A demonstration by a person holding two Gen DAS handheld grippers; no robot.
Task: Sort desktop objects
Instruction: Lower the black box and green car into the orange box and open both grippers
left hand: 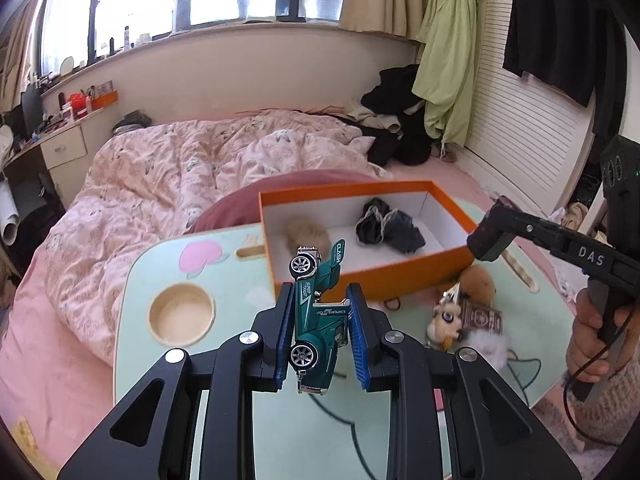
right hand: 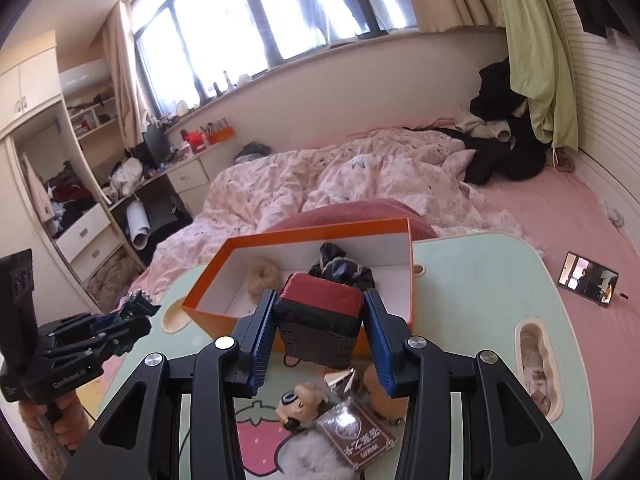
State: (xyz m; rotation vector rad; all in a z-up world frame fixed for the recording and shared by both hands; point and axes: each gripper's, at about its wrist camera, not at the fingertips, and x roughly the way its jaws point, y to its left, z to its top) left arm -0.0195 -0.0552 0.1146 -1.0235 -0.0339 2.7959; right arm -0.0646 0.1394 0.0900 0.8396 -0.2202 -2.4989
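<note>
My left gripper (left hand: 319, 322) pinches the green toy car (left hand: 316, 316) nose-down; my right gripper (right hand: 318, 334) clamps the red-topped black box (right hand: 318, 320). Both hover short of the orange box (left hand: 400, 270) at twelve o'clock. Risk: the car's thin grip could slip.

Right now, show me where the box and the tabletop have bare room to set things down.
Inside the orange box, the white floor is bare at the near left corner in front of the beige scrunchie, and along the right wall beyond the dark cloth. The mint table is open right of the box. The near edge is crowded: plush toy, brown packet, white fluff.
</note>
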